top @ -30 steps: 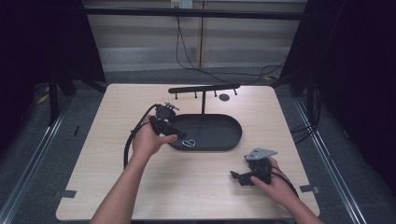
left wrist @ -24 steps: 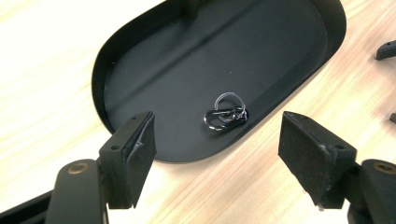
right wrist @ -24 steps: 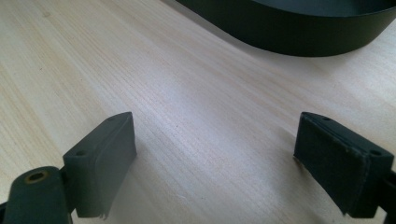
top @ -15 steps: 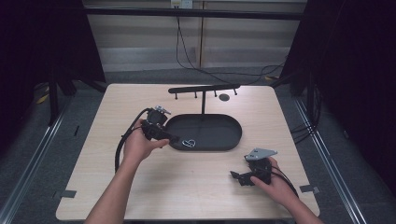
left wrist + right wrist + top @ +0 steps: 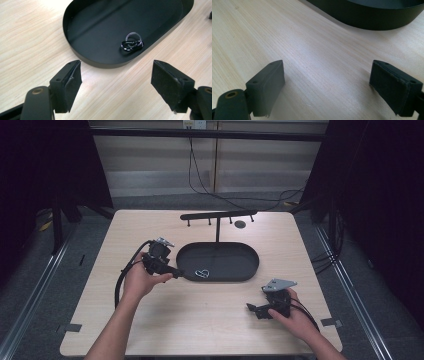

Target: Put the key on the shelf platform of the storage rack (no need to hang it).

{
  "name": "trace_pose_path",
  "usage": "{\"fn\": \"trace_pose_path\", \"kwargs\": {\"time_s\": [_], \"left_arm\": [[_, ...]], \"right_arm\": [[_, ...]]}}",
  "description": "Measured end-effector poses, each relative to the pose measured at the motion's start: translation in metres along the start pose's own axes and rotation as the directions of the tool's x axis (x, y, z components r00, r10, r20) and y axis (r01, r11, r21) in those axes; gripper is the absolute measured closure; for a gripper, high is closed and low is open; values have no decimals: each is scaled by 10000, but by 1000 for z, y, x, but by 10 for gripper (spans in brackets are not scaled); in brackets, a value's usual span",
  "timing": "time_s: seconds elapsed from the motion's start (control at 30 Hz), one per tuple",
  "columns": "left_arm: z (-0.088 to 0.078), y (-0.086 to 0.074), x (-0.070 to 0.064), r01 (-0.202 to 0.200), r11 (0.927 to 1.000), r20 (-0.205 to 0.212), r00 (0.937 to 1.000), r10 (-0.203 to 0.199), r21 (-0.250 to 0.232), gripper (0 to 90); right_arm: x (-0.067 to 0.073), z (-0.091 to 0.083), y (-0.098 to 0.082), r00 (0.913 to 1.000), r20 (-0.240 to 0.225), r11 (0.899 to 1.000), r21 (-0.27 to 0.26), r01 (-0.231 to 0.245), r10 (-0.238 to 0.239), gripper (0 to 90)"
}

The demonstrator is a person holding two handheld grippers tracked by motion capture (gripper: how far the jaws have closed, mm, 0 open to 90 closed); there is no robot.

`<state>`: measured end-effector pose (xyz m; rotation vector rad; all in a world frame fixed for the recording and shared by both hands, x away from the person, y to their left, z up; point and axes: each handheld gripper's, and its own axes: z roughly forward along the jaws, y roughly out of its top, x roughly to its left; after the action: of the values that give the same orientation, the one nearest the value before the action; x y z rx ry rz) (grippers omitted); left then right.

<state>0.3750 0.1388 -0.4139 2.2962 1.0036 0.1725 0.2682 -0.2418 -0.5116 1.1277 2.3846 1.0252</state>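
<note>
The high view looks forward and down from above the person's side, far enough to take in the whole table (image 5: 210, 320). The 2 gripper views sit low and close over the wood, each looking along its own jaws. All 3 views share the tray (image 5: 250, 270) (image 5: 100, 63) (image 5: 367, 22).

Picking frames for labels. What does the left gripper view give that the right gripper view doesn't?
Left gripper view: the tray's dark floor with a small looped ring lying near its rim, framed by the left hand-held gripper, open. Right gripper view: the right hand-held gripper, open over bare wood. Both: the black oval tray and the light wooden table.
</note>
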Motion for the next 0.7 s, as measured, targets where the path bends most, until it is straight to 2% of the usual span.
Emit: {"fn": "trace_pose_path", "kwargs": {"time_s": [0.43, 0.57, 0.6, 0.7], "left_arm": [[-7, -12, 6, -11, 9999, -126, 9999, 13, 147, 244], [-9, -16, 9, 91, 9998, -137, 9999, -88, 204, 246], [-10, -17, 10, -10, 9996, -191, 9998, 16, 290, 246], [-11, -21, 12, 85, 9992, -230, 9997, -76, 393, 247]], "right_arm": [[0, 0, 0, 10000, -1, 10000, 4, -8, 8, 121], [0, 0, 0, 10000, 0, 10000, 1, -2, 2, 121], [0, 0, 0, 10000, -1, 10000, 1, -3, 3, 121], [0, 0, 0, 10000, 1, 10000, 2, -3, 3, 121]]}}
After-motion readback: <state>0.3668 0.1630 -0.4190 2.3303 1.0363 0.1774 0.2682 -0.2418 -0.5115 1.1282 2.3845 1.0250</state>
